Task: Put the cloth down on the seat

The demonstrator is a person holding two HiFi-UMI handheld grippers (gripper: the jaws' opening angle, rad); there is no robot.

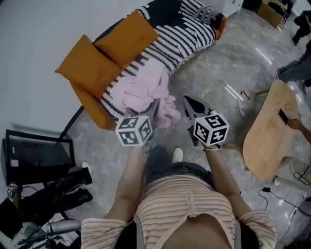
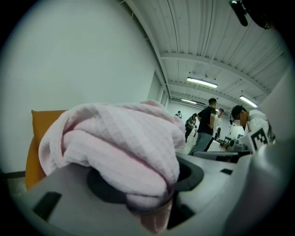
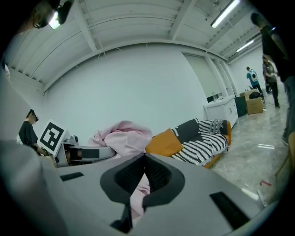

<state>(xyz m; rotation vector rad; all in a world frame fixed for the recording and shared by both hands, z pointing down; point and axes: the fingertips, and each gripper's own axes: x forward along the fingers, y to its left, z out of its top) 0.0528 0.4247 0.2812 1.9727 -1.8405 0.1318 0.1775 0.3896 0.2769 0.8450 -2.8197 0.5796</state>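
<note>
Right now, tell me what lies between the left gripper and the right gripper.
The pink cloth: the head view shows it bunched at the left gripper, with a fold trailing across toward the right gripper.

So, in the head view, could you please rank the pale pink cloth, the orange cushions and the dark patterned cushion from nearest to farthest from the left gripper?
1. pale pink cloth: bunched in the left gripper.
2. orange cushions: near end of the black-and-white striped sofa, upper left.
3. dark patterned cushion: sofa's far end, top.
</note>
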